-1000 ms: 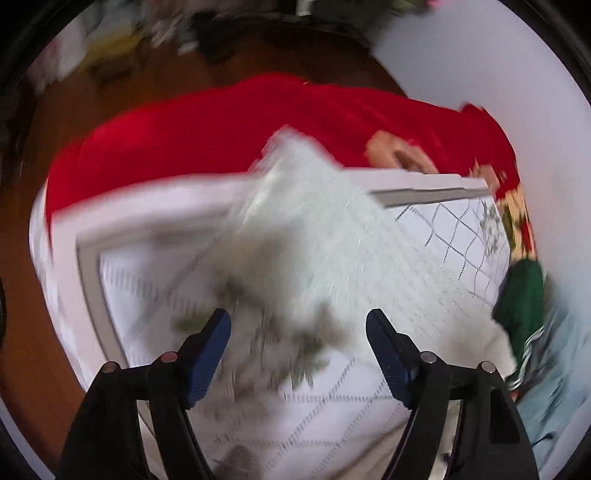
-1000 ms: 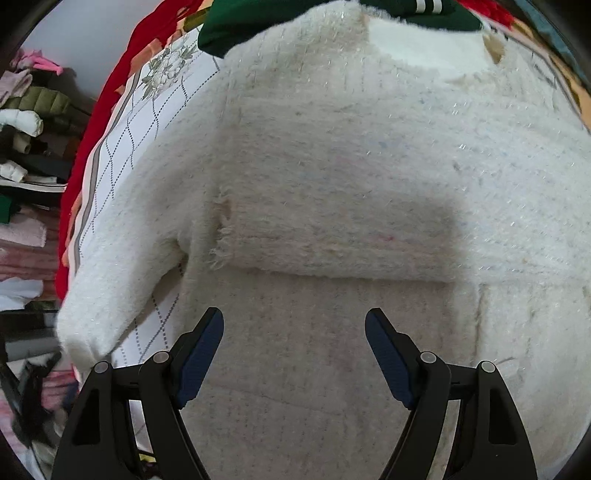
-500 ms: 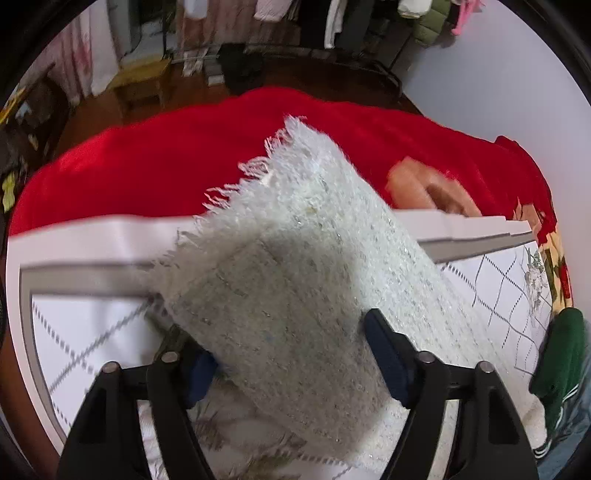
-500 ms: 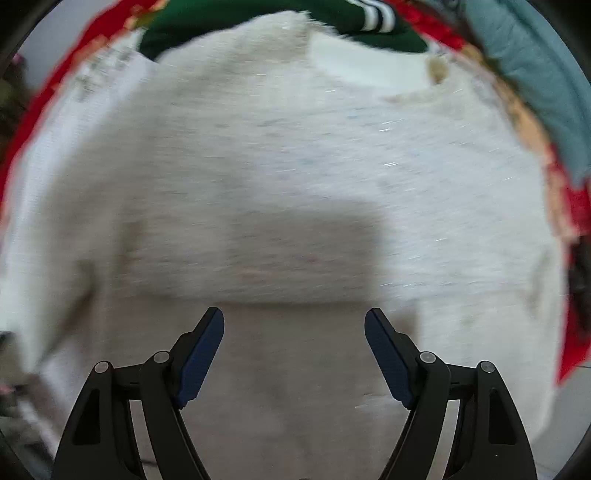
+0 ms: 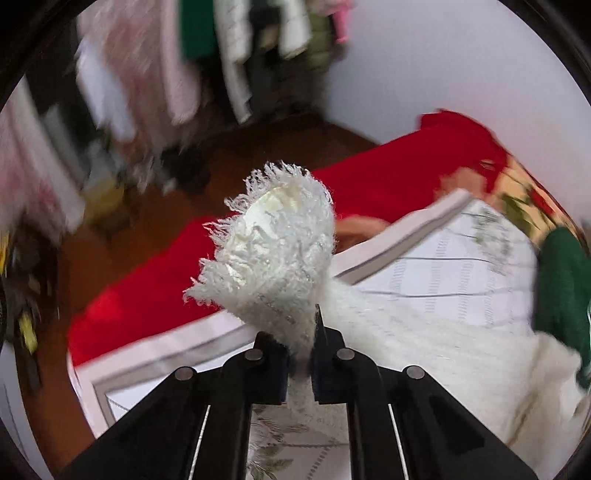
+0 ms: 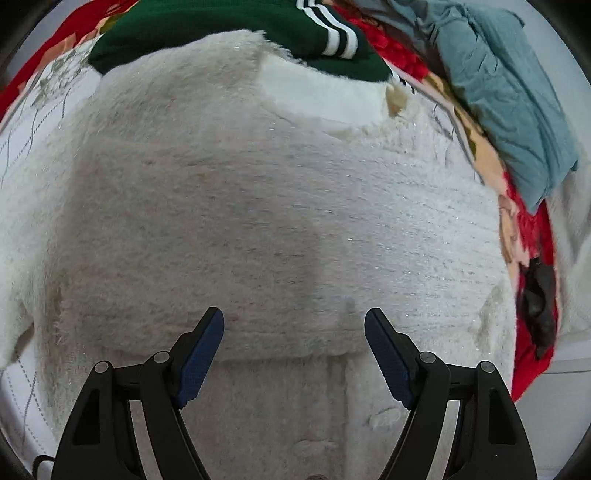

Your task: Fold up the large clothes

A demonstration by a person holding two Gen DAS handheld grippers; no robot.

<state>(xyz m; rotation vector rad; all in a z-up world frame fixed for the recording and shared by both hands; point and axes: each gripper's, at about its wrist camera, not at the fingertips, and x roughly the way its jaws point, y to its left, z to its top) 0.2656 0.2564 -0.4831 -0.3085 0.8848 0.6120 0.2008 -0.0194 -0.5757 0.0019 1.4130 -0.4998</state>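
A fuzzy white sweater [image 6: 280,206] lies spread on the bed, filling the right wrist view. My left gripper [image 5: 300,356] is shut on the sweater's frayed sleeve cuff [image 5: 273,251] and holds it lifted above the bed, open end facing the camera. The rest of the sweater [image 5: 436,354] trails down to the right. My right gripper [image 6: 294,350] is open and empty, hovering just above the sweater's lower body, with its neckline [image 6: 325,99] at the far end.
The bed has a white quilted cover [image 5: 454,266] over a red blanket [image 5: 384,177]. A green garment with white stripes [image 6: 236,33] and a grey-blue garment [image 6: 506,96] lie past the sweater's collar. Hanging clothes [image 5: 155,74] and wooden floor [image 5: 122,243] are beyond the bed.
My left gripper has closed on the sleeve cuff and lifted it off the bed. My right gripper has stayed open and shifted slightly over the sweater's body.
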